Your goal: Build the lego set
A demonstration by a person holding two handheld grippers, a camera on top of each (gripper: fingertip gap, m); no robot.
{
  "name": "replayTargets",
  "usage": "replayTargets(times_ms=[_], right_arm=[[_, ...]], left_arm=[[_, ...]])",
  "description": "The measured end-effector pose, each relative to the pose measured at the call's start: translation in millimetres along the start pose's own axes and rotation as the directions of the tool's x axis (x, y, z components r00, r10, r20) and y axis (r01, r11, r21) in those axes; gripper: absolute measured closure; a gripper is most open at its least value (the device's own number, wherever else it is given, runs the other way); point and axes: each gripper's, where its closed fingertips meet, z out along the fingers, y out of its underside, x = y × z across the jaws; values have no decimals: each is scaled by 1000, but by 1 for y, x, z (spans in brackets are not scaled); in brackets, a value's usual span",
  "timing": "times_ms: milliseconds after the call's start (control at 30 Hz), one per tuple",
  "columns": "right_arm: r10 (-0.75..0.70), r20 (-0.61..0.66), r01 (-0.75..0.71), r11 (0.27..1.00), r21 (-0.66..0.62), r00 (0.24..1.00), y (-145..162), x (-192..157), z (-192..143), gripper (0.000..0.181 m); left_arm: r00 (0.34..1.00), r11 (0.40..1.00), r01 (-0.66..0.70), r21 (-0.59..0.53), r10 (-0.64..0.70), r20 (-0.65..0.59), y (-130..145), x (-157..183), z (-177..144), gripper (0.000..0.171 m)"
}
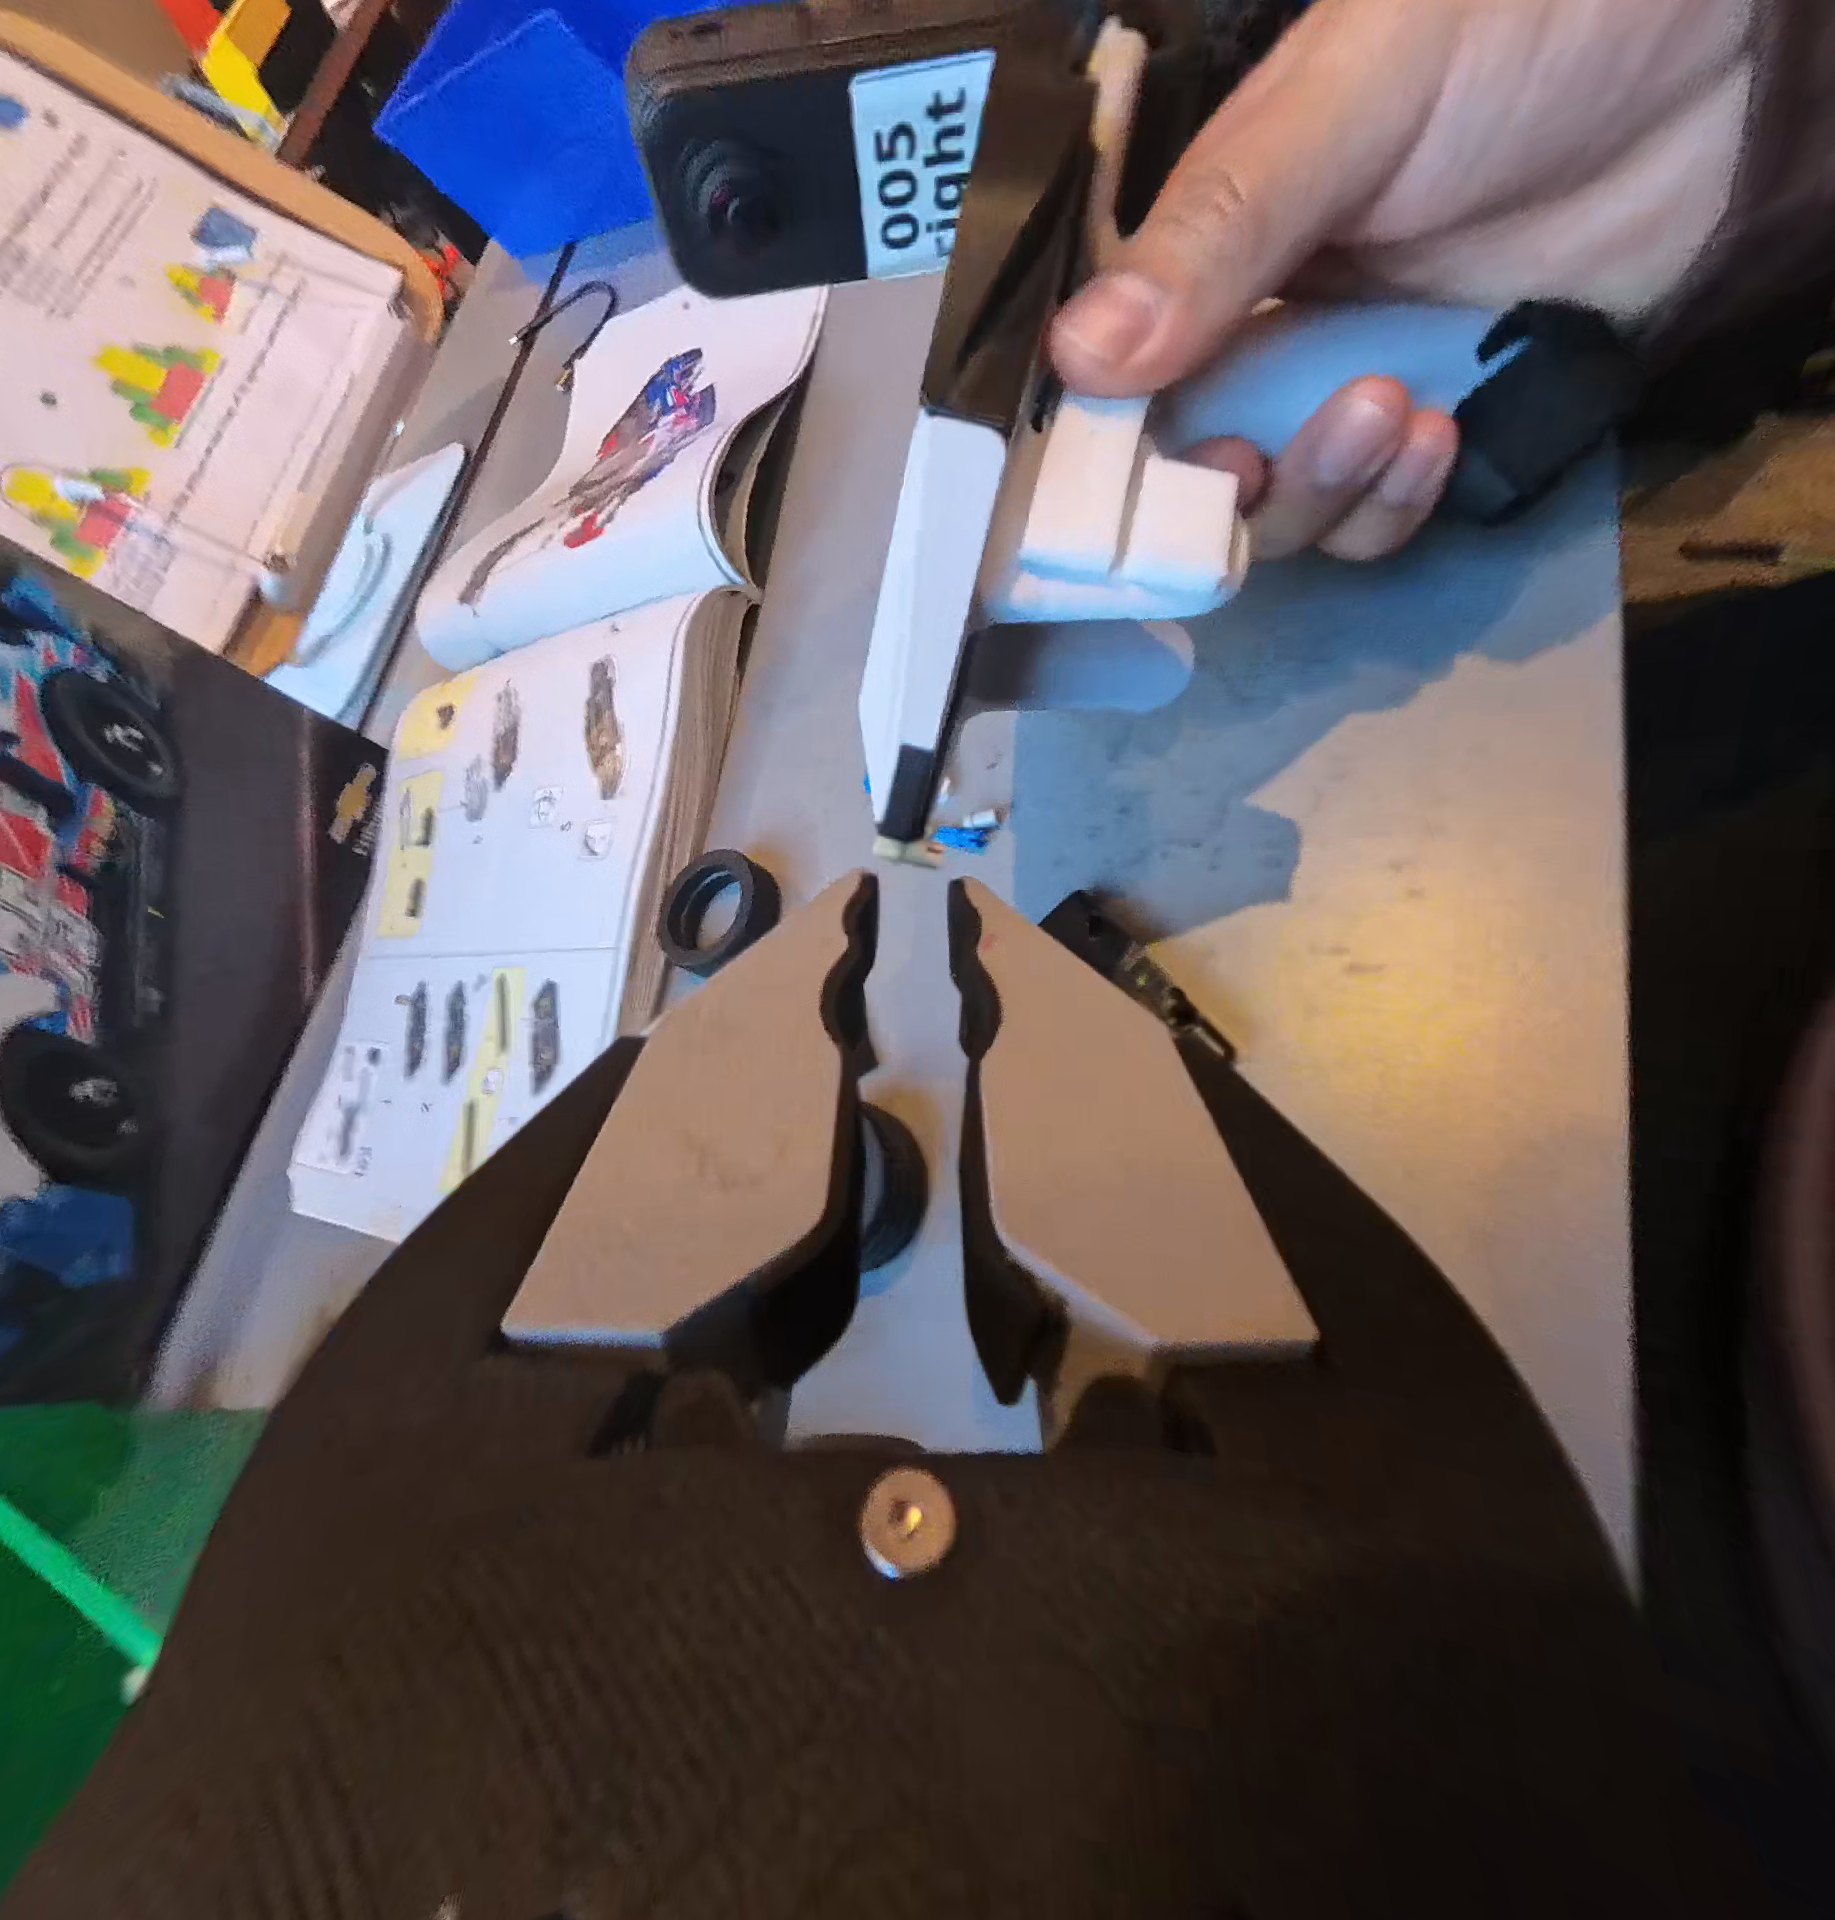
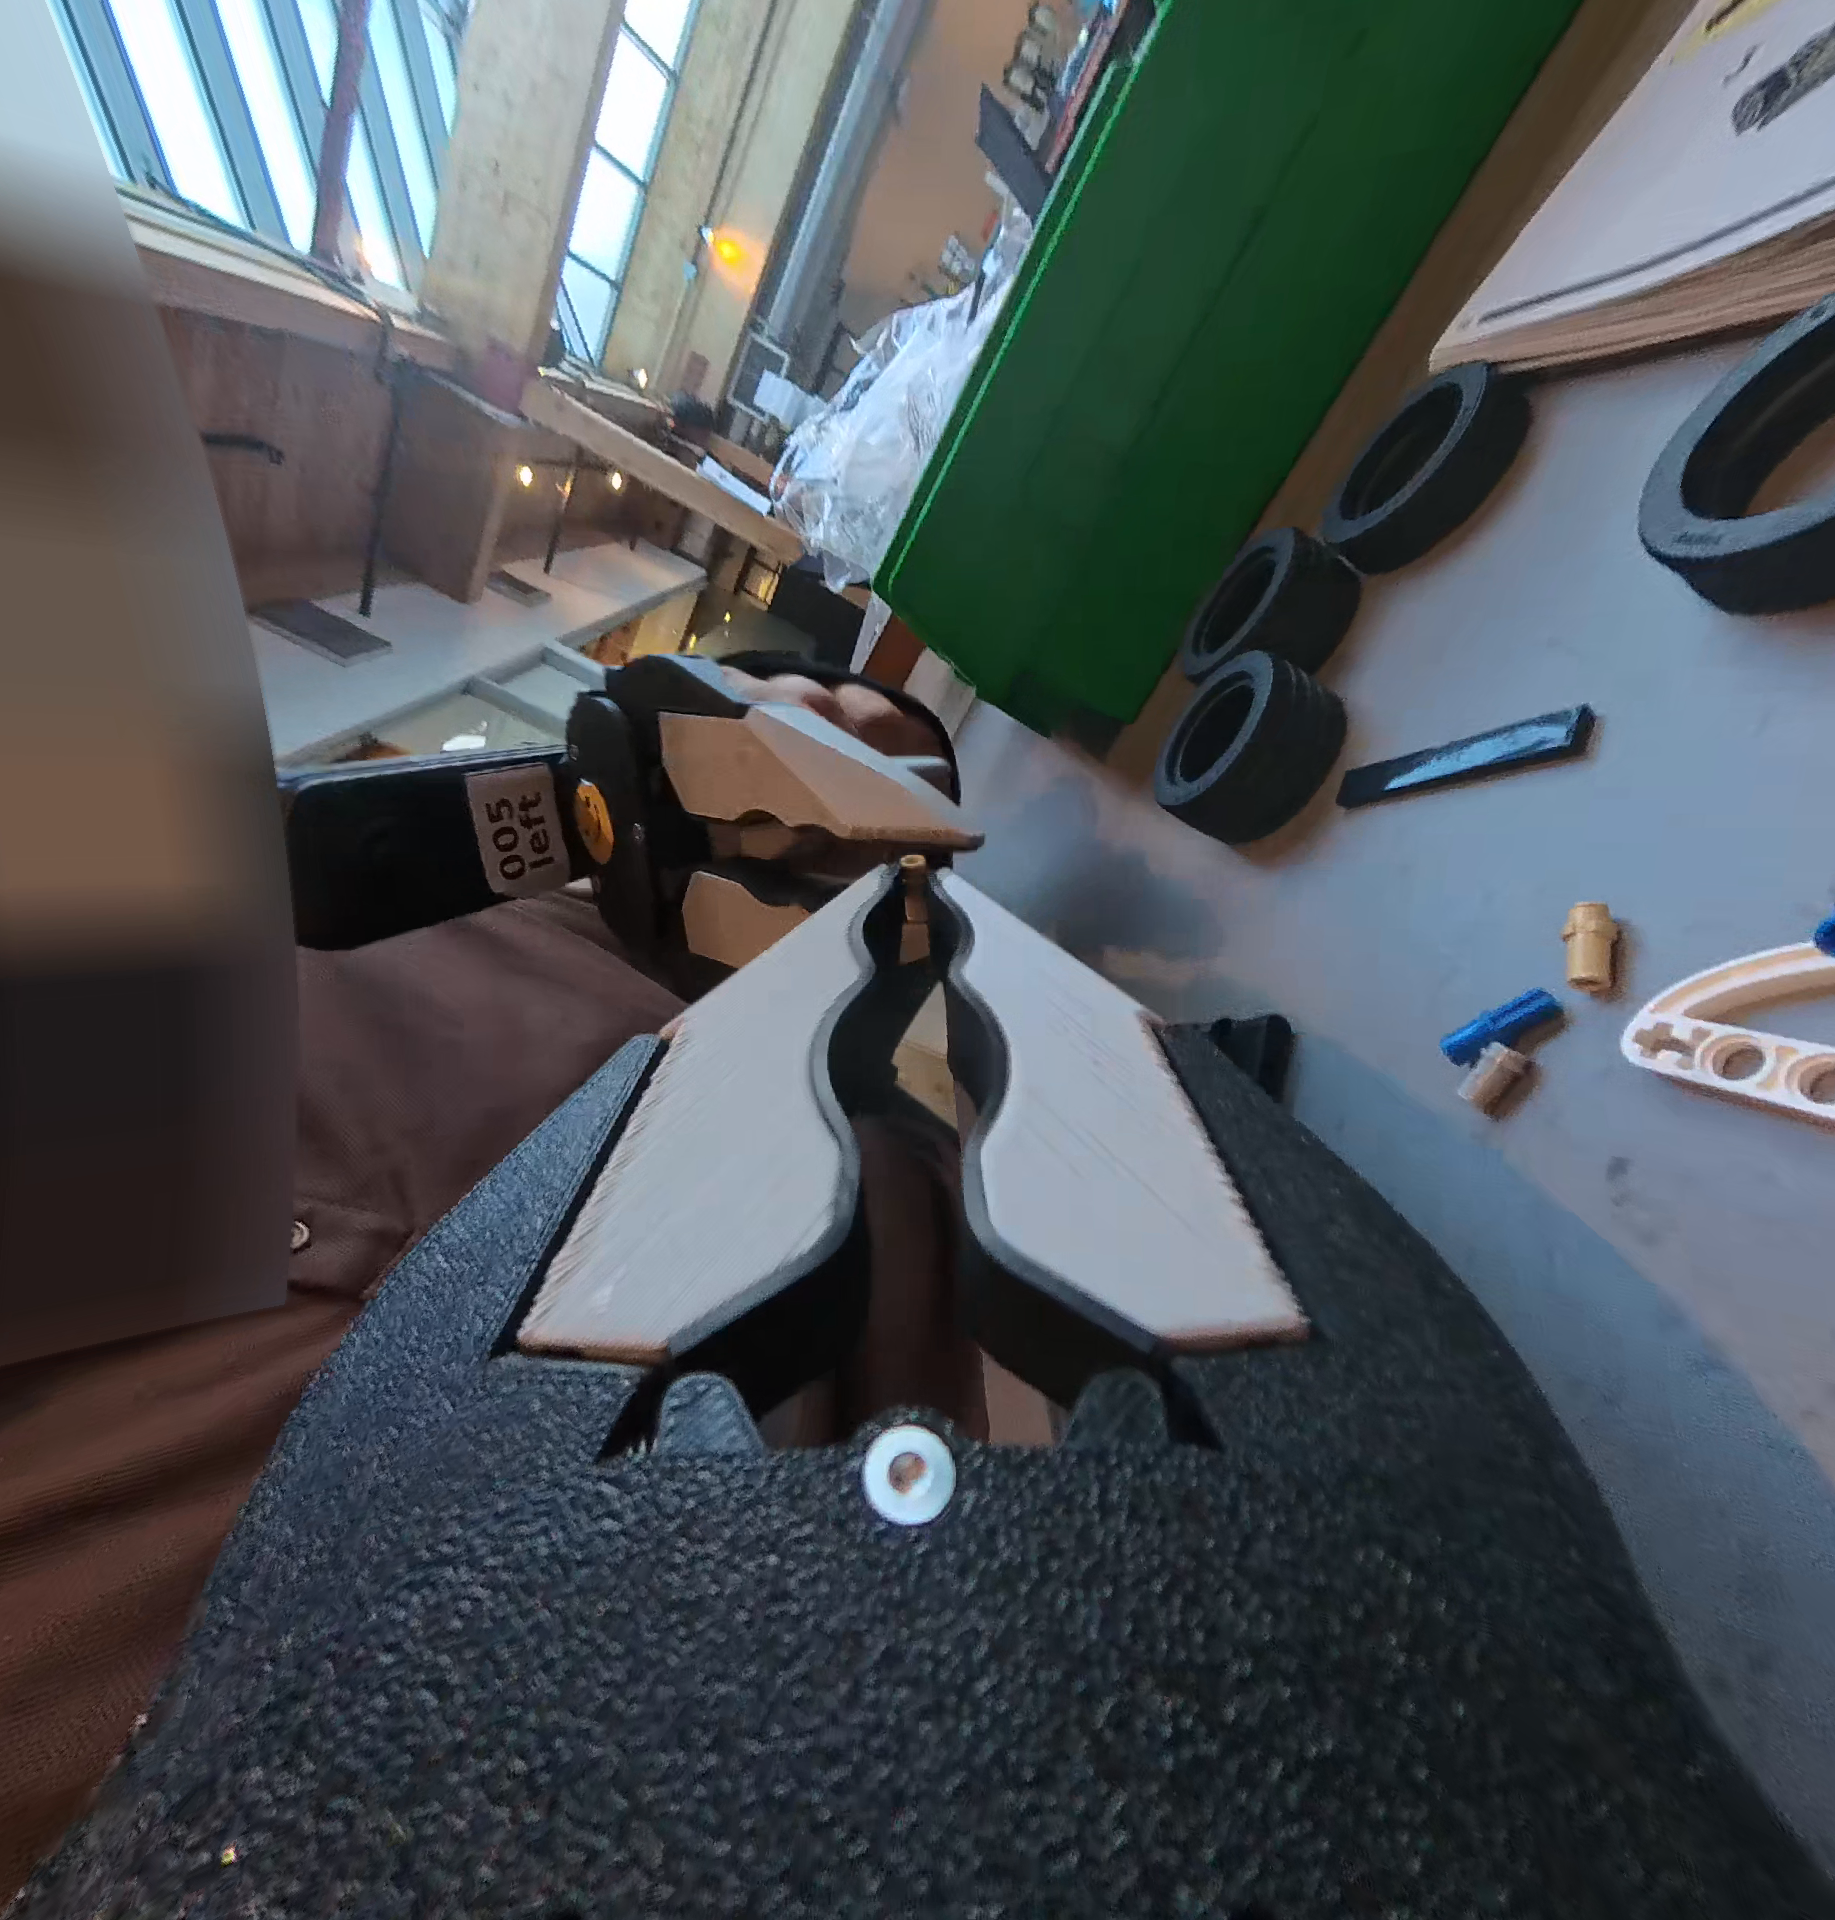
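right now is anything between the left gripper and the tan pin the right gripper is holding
Nothing visible. The right gripper pinches the tan pin at its fingertips, and the left gripper sits right beside it with only open air between; its fingers stand slightly apart, holding nothing.

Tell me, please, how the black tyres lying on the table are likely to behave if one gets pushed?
The black tyres look like hollow rubber rings, so probably light and slightly squashy. Two seem to rest on their treads beside the green box, so a nudge may roll them. The grey table looks smooth; rubber likely grips rather than slides.
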Motion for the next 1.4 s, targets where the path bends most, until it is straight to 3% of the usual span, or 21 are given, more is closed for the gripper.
replayTargets(times_ms=[133,233,333,433,600,833,1033,1233,1400], right_arm=[[-14,-11,14,999,44,1000,-6,2,-2,178],[-23,1,22,996,83,1000,-11,1,-4,178],[-62,12,60,992,112,998,-15,-5,-4,178],[-124,-11,125,985,121,992,-17,-7,-4,178],[-197,-49,202,971,127,979,-20,-7,-6,179],[-253,-72,259,960,102,965,-16,-9,-3,178],[-336,-135,344,938,36,932,-12,-6,-3,178],[-566,-234,533,824,-192,791,1,-3,-6,180],[-685,-223,607,722,-332,693,14,-3,-6,174]], left_arm=[[989,988,149,29,-148,-20,2,0,0,162],[961,962,273,23,-272,-49,5,-2,1,154],[872,883,468,42,-454,-184,-3,3,1,150],[778,796,604,39,-579,-242,-7,-1,1,151],[674,699,712,63,-655,-342,-18,-4,-2,157],[615,641,764,74,-688,-385,-23,-8,-4,162],[647,676,735,59,-673,-359,-18,-7,-2,169],[830,857,514,38,-486,-273,-11,6,-1,169],[879,914,405,17,-384,-284,-10,15,-2,170]])
